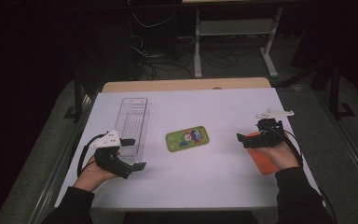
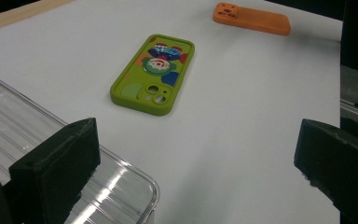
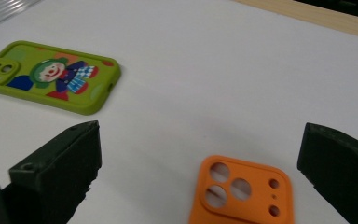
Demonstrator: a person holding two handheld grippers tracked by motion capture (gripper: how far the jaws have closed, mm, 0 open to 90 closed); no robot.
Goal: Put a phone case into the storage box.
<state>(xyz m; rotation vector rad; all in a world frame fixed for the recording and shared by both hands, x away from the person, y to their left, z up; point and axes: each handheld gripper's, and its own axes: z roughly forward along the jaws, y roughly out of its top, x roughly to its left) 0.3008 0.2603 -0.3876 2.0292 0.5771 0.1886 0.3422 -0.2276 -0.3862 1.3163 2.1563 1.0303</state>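
Hands low at the near edge of the table: your left gripper [image 1: 133, 154] sits at the near end of the clear plastic tray [image 1: 133, 120], and your right gripper [image 1: 248, 139] hangs over the orange phone case [image 1: 262, 161] on the right side of the white table [image 1: 214, 186].

Your left gripper's jaws are spread wide with nothing between them. In the left gripper view one jaw stands over the rounded near corner of the tray [image 2: 121, 186], the other over bare table. Whether that jaw touches the tray's rim you cannot tell from these views. The tray is long and narrow, running away from you on the left side of the table.

Your right gripper's jaws are also spread wide and hold nothing. In the right gripper view the orange phone case [image 3: 242, 191] lies flat on the table between the two jaws, camera holes facing up, with a gap to each jaw. In the high view your right hand [image 1: 284, 156] covers part of that case.

Between your two grippers, near the middle of the table, lies the green phone case [image 1: 187, 138] with a clown picture. It lies flat, well apart from the orange one and just right of the tray. The left gripper view shows it [image 2: 154, 72] ahead of the jaws, with the orange case [image 2: 251, 18] beyond it.
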